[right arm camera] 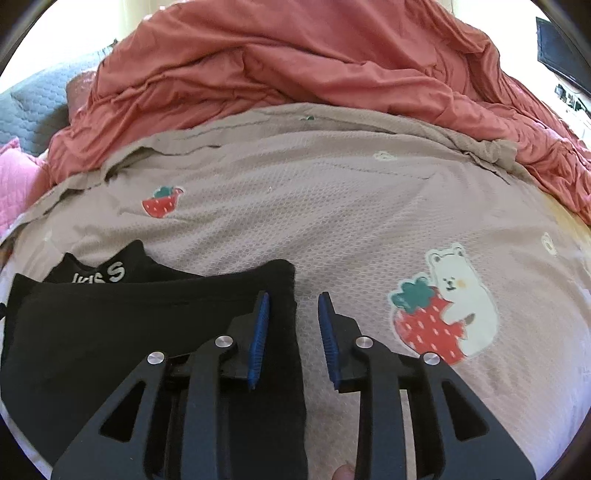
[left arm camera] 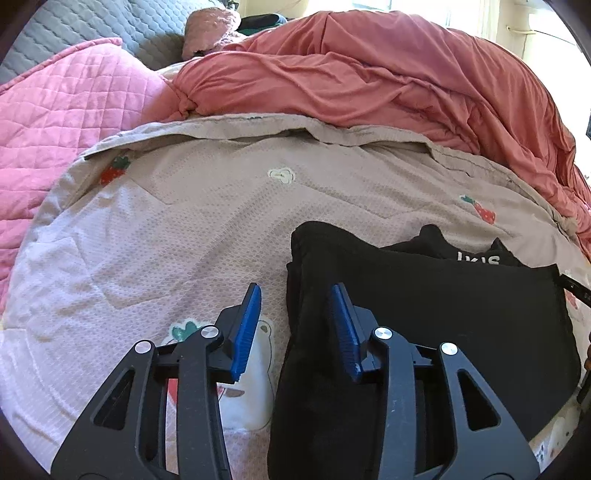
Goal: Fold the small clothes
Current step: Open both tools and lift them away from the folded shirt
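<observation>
A black garment [left arm camera: 424, 306] with white lettering lies partly folded on a beige blanket [left arm camera: 184, 229] printed with strawberries and bears. My left gripper [left arm camera: 295, 325] is open over the garment's left edge, one blue pad above the blanket and one above the cloth. In the right wrist view the same garment [right arm camera: 129, 325] lies at lower left. My right gripper [right arm camera: 293, 332] is open astride the garment's right edge, holding nothing.
A crumpled salmon-red duvet [left arm camera: 369, 74] is piled along the far side of the blanket. A pink quilted cover [left arm camera: 66, 110] lies at the left, with grey quilted fabric [left arm camera: 92, 22] behind it. A dark screen [right arm camera: 561, 48] shows at far right.
</observation>
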### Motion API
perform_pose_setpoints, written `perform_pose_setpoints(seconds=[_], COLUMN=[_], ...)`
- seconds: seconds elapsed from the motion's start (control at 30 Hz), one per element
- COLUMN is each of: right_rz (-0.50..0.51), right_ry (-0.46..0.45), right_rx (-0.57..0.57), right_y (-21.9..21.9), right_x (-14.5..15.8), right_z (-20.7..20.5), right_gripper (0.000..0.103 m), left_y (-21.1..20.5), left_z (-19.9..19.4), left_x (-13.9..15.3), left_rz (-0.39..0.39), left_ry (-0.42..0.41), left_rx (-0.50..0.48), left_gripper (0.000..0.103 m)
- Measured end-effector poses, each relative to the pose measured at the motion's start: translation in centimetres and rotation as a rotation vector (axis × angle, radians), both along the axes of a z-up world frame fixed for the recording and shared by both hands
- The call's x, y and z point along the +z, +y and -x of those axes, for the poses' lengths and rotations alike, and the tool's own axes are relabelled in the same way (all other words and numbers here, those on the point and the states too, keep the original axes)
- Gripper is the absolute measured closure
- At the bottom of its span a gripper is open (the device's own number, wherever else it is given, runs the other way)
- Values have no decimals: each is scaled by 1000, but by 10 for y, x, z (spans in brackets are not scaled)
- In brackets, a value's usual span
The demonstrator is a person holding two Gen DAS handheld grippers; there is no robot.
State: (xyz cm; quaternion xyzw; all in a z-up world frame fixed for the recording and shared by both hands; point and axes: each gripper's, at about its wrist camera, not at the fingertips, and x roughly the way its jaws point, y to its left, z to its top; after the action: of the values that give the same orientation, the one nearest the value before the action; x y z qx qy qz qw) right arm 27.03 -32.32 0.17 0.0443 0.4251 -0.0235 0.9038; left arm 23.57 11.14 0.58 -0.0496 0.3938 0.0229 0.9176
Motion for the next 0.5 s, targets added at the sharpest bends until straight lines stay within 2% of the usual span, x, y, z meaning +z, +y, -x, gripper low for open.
perform_pose_setpoints(seconds=[0.07,0.13,0.23,0.4,0.5], right_rz=[-13,-11,-20,-32,-21], right_ry=[-18,-34,-57,-73,-74], right_rx=[18,35,74,159,209], right_y=[-1,1,5,23,36], right_x=[7,14,22,29,29], right_z=[11,19,37,70,85], right_gripper=[75,66,65,61,56], left_y=[0,-1,-4,-20,-34], left_z=[6,10,18,34,40], left_x=[6,11,20,28,24], left_rz=[0,-2,-3,-16,-40], left_ry=[-13,-21,-41,-61,-43], left_rx=[1,3,-1,-29,-50], left_gripper=[67,64,58,39,37])
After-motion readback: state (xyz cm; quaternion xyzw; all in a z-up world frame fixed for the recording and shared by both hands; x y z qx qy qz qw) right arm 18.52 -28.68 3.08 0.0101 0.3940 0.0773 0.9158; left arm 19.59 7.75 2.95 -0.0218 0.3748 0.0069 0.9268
